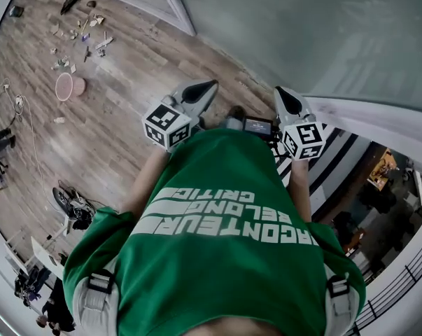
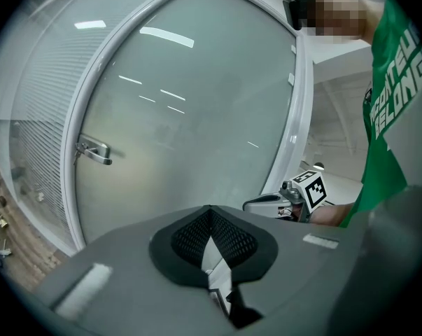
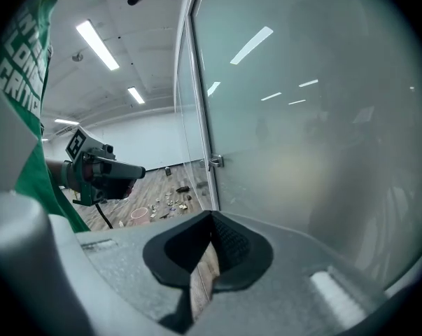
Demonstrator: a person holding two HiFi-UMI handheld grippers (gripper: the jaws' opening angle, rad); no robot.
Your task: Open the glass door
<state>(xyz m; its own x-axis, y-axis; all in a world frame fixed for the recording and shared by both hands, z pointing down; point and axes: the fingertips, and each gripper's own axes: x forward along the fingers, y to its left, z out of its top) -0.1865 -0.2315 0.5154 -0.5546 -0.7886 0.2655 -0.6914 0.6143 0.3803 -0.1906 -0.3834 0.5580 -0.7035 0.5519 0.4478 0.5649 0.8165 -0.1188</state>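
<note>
Head view: a person in a green shirt (image 1: 217, 257) stands on a wooden floor (image 1: 120, 117) facing the glass door (image 1: 301, 33), a frosted pane in a white frame (image 1: 176, 5), with one gripper held out in each hand. The left gripper (image 1: 208, 87) and the right gripper (image 1: 283, 94) both point toward the door, side by side and apart from each other, and neither touches it. Left gripper view: the black pads meet at their tips, so the left gripper is closed with nothing between the jaws. Beyond them the frosted pane fills the view, and a metal lever handle (image 2: 92, 150) sits at its left edge, well apart from the gripper. The right gripper appears at the lower right with its marker cube (image 2: 313, 187). Right gripper view: the jaws are likewise pressed together on nothing. The pane lies ahead and to the right, and the handle shows small against the upright of the frame. Small loose objects and a pink round dish (image 1: 69, 87) lie scattered on the floor, away from the door.
</note>
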